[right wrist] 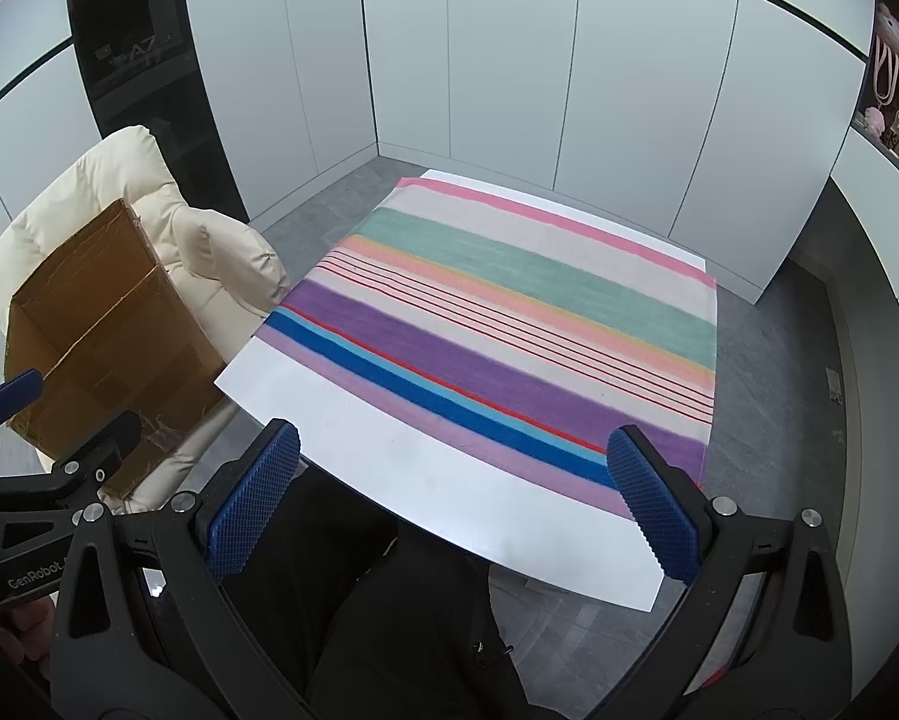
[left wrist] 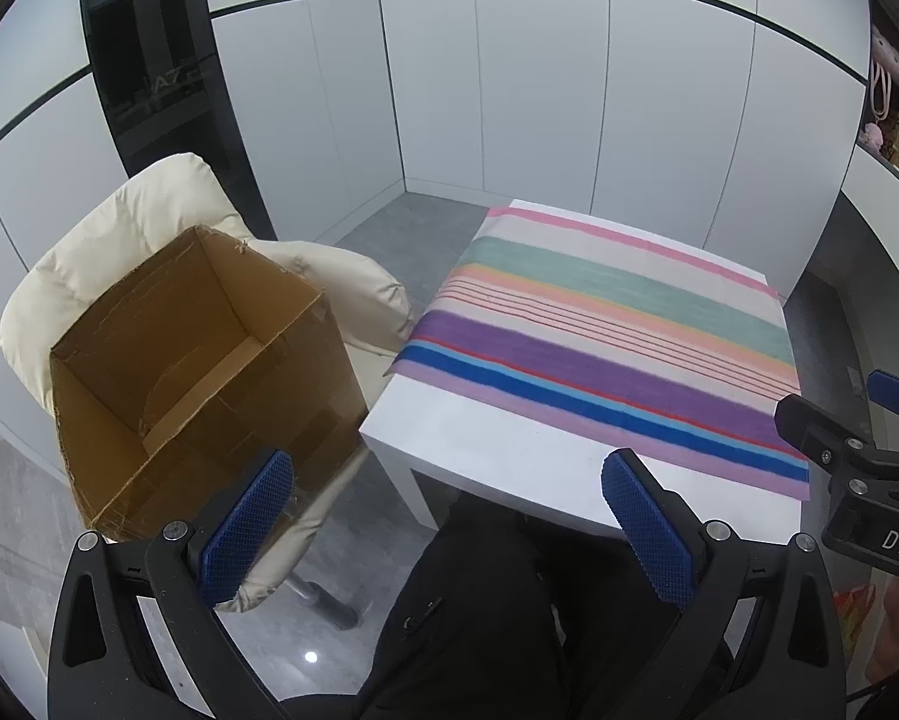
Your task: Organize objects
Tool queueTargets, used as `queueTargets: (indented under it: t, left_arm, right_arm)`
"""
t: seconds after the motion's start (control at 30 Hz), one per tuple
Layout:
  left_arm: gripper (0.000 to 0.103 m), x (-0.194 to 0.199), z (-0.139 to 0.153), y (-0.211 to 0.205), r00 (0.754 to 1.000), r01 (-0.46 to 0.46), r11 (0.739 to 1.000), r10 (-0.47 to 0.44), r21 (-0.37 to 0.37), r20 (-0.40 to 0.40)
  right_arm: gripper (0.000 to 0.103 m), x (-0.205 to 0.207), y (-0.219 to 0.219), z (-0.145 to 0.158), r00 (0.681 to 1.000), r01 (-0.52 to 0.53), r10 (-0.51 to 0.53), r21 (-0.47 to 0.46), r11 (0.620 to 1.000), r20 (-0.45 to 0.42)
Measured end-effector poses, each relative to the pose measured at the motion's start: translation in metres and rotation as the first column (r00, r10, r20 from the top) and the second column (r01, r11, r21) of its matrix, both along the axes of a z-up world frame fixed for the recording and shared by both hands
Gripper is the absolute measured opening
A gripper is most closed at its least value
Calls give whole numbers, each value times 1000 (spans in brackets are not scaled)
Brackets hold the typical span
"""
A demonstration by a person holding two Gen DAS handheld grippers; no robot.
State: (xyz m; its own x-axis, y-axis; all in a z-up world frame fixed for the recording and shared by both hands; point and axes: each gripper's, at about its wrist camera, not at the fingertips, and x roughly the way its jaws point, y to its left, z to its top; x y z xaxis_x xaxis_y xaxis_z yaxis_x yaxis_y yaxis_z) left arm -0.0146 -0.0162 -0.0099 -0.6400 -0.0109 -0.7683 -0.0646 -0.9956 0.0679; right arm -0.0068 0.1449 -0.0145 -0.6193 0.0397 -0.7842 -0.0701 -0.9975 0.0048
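At ten o'clock from the white table (right wrist: 389,456), an open cardboard box (left wrist: 209,372) is seen resting on a cream padded chair (left wrist: 107,234). A striped cloth (right wrist: 509,324) is spread flat over the tabletop. The left gripper (left wrist: 449,528) and right gripper (right wrist: 455,504) are held above the near edge, jaws wide apart, nothing gripped.
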Motion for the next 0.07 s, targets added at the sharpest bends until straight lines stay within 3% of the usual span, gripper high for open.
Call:
queueTargets:
  t: [0.07]
  left_arm:
    - [103,0,0,0,1000,-2,1000,2,1,0]
  right_arm:
    - [103,0,0,-1,1000,-2,2,0,1000,2]
